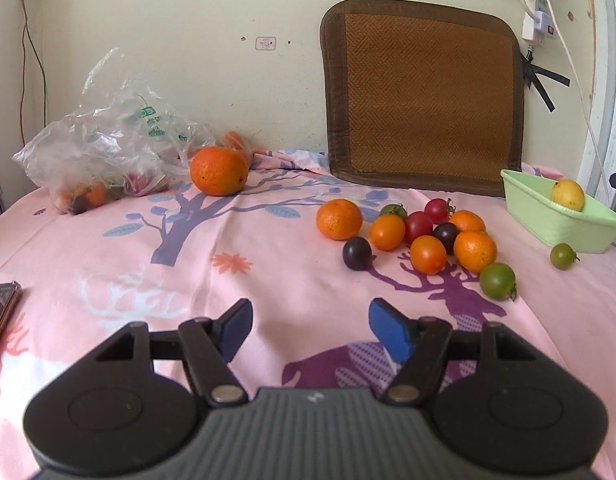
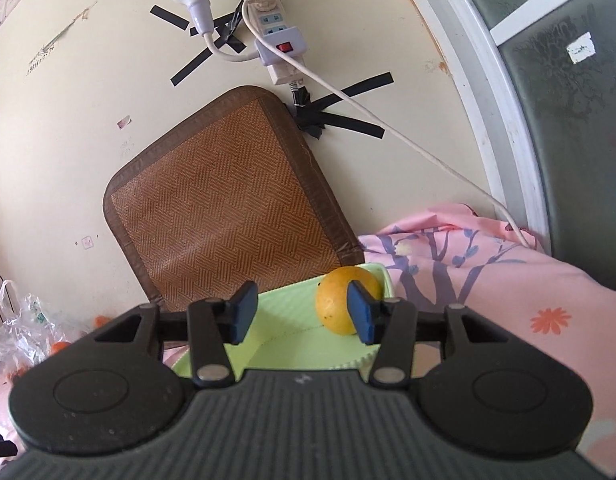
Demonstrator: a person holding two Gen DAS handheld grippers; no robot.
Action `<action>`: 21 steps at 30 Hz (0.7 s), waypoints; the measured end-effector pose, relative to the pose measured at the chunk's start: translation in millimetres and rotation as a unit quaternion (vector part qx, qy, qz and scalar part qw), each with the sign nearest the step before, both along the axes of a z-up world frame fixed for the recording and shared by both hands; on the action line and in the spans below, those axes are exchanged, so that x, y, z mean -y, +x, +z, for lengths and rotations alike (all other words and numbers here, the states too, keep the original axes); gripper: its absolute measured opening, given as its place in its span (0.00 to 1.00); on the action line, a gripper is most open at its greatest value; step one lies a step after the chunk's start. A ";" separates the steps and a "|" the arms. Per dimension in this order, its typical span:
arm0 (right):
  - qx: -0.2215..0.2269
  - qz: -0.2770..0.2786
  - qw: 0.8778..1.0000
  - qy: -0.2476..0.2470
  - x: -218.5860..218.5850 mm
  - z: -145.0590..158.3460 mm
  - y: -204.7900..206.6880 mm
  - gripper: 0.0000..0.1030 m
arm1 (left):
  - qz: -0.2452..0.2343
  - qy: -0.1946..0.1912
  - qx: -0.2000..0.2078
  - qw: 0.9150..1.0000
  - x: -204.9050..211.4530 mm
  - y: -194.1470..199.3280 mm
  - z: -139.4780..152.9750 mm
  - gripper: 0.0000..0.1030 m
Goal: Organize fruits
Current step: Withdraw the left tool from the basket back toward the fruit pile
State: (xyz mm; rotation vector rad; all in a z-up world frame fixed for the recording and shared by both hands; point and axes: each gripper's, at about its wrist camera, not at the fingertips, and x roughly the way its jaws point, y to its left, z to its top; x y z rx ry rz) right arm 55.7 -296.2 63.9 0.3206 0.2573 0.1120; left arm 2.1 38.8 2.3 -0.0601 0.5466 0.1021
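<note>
My left gripper (image 1: 309, 330) is open and empty above the pink cloth, short of the fruit. Ahead to the right lies a cluster of small oranges (image 1: 339, 219), orange, red and dark tomatoes (image 1: 427, 254) and a green tomato (image 1: 497, 281). A big orange (image 1: 218, 170) lies further left. A green basket (image 1: 563, 220) at the right holds a yellow fruit (image 1: 567, 195); a green tomato (image 1: 563, 255) lies in front of it. My right gripper (image 2: 302, 312) is open and empty above the basket (image 2: 284, 320), with the yellow fruit (image 2: 335, 300) just behind its right fingertip.
A clear plastic bag (image 1: 104, 152) with more fruit sits at the back left. A brown woven mat (image 1: 423, 96) leans on the wall. A phone (image 1: 0, 312) lies at the left edge. A power strip (image 2: 280, 40) and cable hang on the wall.
</note>
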 end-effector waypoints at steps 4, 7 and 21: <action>-0.005 0.003 1.000 0.002 -0.6 0.4 -0.1 0.50 | 0.000 -0.004 -0.009 1.000 -0.2 3.0 -1.4 0.64; -0.005 0.008 1.000 0.010 -0.1 1.0 0.0 0.50 | 0.003 -0.009 -0.022 1.000 -2.1 7.5 -3.1 0.64; 0.011 0.145 0.989 0.013 -23.4 7.9 -4.3 0.51 | 0.022 0.002 -0.036 0.999 -2.3 13.0 -4.7 0.65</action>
